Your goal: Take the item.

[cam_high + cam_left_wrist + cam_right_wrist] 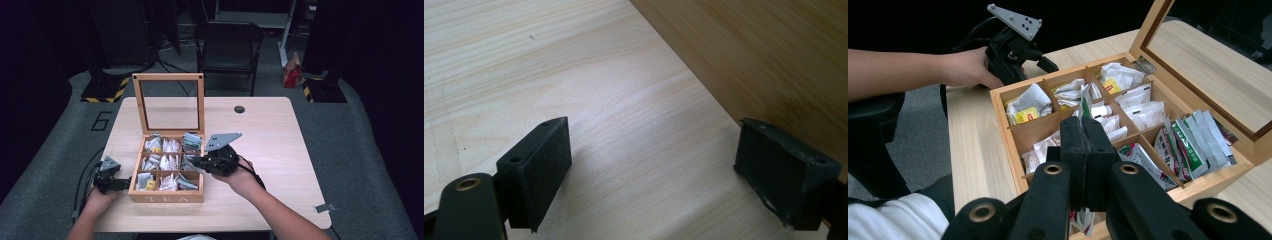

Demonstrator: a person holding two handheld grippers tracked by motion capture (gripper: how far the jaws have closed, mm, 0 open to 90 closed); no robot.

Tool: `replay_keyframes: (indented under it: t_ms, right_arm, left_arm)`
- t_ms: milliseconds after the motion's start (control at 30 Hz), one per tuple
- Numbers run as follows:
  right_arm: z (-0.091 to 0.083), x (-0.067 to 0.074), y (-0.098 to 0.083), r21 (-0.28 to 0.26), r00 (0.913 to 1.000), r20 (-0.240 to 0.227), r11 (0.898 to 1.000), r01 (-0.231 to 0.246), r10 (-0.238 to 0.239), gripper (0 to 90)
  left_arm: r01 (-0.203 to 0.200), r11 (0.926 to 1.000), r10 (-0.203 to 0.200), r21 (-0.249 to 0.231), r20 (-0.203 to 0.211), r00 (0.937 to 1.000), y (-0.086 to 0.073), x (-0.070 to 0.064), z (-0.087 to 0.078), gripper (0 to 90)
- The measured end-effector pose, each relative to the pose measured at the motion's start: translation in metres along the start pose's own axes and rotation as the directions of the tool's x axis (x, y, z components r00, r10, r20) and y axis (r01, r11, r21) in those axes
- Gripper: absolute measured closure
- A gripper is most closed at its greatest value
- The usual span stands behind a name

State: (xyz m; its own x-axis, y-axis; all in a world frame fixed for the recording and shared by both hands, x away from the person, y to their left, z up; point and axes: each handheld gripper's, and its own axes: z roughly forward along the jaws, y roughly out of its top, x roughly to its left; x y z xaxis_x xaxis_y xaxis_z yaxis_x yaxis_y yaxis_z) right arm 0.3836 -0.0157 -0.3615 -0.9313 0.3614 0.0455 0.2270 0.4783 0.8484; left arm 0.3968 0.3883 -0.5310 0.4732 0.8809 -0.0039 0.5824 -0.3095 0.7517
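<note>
The right hand-held gripper [1087,150] is clamped tight on a tea sachet [1084,102], over the tea box [167,195] at the worktop's [280,140] 7 o'clock; lift straight up, clearing the dividers; the left hand-held gripper [654,165], gaping and empty, steadies the box wall at 9 o'clock.

High view: fixed above the person's side, facing forward and down; takes in the whole desk [280,130], the tea box [167,192] and both claws from afar.

Left gripper view: rides the left claw [651,172], very near the desk top, facing the box's outer wall [764,55].

Right gripper view: rides the right claw [1087,150], close over the box's compartments, facing across them to the left claw [1013,47].

Shared by all: box and desk.
</note>
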Motion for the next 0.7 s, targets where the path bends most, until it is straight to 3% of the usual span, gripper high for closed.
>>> replay_keyframes:
  t_ms: [700]
  right_arm:
    - [-0.020, -0.012, -0.005, -0.007, 0.9987, 0.046, 1.000, -0.022, 0.022, 89.6]
  left_arm:
    - [0.000, 1.0000, 0.000, 0.000, 0.000, 1.0000, 0.000, 0.000, 0.000, 14.5]
